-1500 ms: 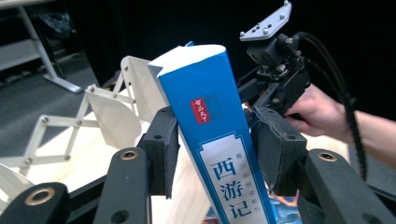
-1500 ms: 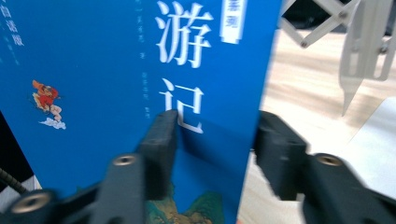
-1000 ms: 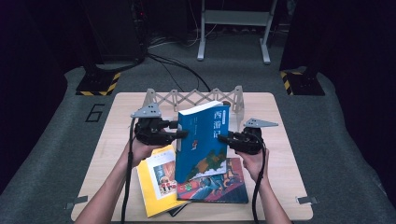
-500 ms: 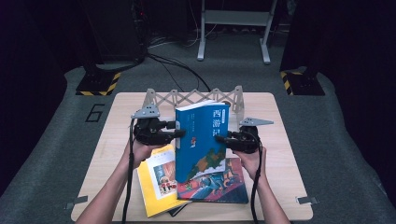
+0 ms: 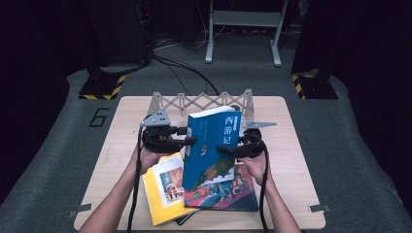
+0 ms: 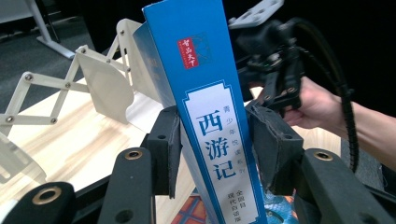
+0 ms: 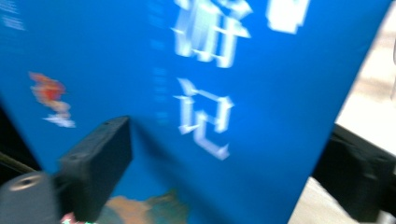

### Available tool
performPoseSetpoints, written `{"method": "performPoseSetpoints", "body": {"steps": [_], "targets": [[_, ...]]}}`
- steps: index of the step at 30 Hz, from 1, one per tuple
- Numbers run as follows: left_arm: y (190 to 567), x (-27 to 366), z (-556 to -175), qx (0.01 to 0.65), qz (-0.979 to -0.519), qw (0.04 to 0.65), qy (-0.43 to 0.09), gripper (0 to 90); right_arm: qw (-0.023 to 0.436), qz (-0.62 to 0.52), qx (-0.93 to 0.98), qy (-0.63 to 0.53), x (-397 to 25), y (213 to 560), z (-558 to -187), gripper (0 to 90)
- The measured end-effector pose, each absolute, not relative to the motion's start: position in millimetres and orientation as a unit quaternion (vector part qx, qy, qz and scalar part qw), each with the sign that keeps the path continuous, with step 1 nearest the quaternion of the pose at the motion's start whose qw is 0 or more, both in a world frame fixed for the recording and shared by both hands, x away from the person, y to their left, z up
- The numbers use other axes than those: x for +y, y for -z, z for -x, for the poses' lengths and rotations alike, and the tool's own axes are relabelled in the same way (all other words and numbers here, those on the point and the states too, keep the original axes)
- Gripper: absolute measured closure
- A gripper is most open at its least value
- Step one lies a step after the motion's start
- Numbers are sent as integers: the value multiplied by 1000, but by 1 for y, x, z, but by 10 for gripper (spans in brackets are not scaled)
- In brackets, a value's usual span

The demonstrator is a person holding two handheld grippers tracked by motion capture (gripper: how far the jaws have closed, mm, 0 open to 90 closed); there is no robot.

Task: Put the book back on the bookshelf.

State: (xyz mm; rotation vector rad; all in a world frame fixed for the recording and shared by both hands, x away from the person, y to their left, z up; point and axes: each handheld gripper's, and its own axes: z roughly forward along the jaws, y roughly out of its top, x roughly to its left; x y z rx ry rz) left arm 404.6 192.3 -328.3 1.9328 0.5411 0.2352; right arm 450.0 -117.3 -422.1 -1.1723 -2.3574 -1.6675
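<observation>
A thick blue book (image 5: 210, 145) with white Chinese title characters stands nearly upright above the table, held from both sides. My left gripper (image 5: 188, 138) is shut on its spine (image 6: 219, 154), with a black pad (image 6: 169, 149) pressed on either side. My right gripper (image 5: 226, 149) is shut on the opposite edge. One of its fingers (image 7: 95, 163) lies across the front cover (image 7: 210, 93) and the other sits behind the book. The right gripper view is blurred.
A yellow picture book (image 5: 163, 191) and a larger colourful book (image 5: 228, 196) lie flat on the wooden table (image 5: 291, 160) under the raised book. A white expandable scissor rack (image 5: 194, 103) stands just behind it. Table legs and cables are on the floor beyond.
The blue book has shifted only slightly in tilt. Both grippers keep their hold in almost the same place.
</observation>
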Motion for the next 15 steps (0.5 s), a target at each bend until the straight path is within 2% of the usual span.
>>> {"method": "performPoseSetpoints", "body": {"steps": [5,6,10,15], "targets": [[326,191,-402,216,-815,528,-100,553,38,359,-752,551,-111,429,-455,61],[326,192,-401,219,-815,527,-96,552,17,353,-760,545,-109,426,-451,74],[326,193,-402,212,-815,531,-94,545,-6,354,-760,544,-110,425,-445,112],[328,191,-404,216,-813,534,-86,526,-17,358,-757,547,-111,425,-442,138]]}}
